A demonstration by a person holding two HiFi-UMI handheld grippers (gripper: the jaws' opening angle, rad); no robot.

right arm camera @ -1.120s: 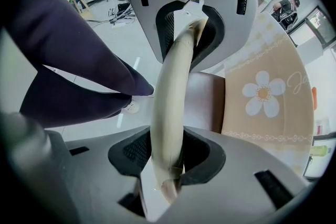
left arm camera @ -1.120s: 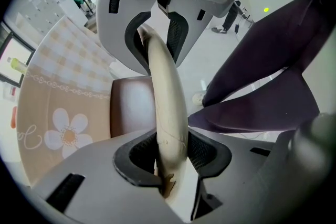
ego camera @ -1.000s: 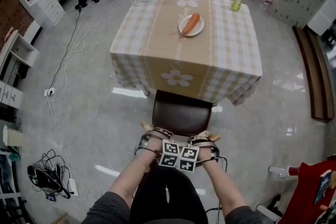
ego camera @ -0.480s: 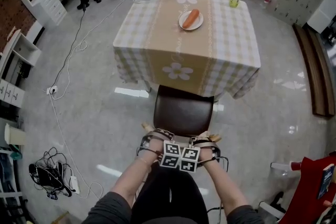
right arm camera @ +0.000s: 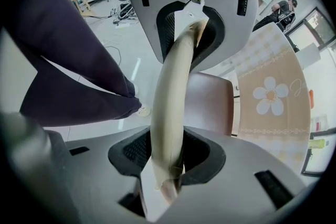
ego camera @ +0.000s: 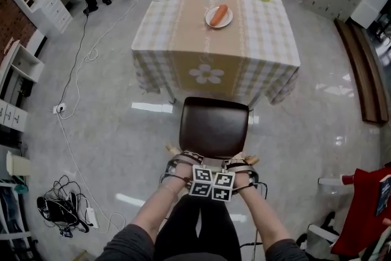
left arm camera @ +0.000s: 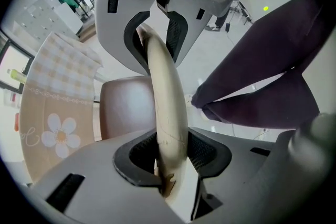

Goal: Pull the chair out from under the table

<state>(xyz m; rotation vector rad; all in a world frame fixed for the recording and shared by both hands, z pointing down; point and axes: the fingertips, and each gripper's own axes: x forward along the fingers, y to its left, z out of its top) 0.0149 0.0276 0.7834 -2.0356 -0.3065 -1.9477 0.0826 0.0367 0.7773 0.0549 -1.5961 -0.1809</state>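
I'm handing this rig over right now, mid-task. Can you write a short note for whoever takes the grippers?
Left gripper: shut on the chair's back rail, pointing down.
Right gripper: shut on the same rail, beside the left.
Chair: stands in front of the table, seat almost wholly clear of the cloth's hem.
Done: both grips are on and the chair is largely out.
Left: perhaps a short further pull toward you if more room is wanted, then open both grippers.
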